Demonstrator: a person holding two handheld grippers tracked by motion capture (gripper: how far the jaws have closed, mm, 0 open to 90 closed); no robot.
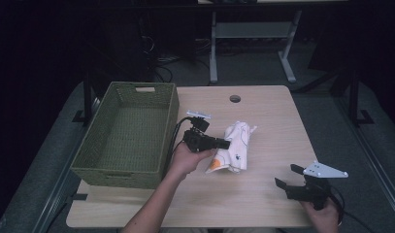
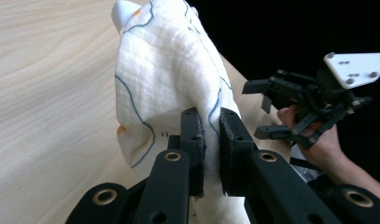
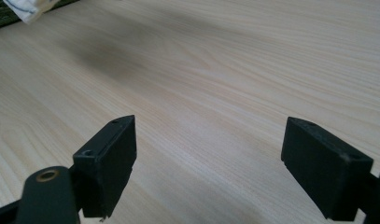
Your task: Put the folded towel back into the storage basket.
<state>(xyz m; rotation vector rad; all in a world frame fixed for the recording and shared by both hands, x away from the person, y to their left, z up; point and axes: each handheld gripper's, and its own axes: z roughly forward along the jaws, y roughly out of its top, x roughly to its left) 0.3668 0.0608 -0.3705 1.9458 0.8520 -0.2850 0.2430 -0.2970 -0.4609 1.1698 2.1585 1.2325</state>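
Item: white cloth (image 1: 235,145), thin crinkled weave, printed with grey-blue curved lines and small orange patches. It sits bunched in a loose mound near the middle of the surface (image 1: 263,199), just to the right of the basket and apart from it. In the left gripper view the cloth (image 2: 164,70) rises as a tall bundle ahead of the jaws, with a fold of it caught between them.

Item: left tool (image 1: 223,143), black, held in the person's left hand (image 1: 188,158), pointing level toward the cloth. Jaws pressed close together, pinching a fold at the near side of the bundle; the left tool (image 2: 211,140) shows fabric running down between the two pads.

Item: right tool (image 1: 289,175), black with a pale three-cornered plate on top, held in the person's right hand (image 1: 323,213) near the front right corner of the surface, well apart from the cloth. Jaws spread wide, with bare wood between them and nothing gripped, as the right tool (image 3: 208,154) shows in its own view.

Item: green woven basket (image 1: 151,92), rectangular, with handle slots at the ends, standing on the left part of the surface.

Item: surface, pale wood grain, with a round cable hole (image 1: 235,98) near the far edge.
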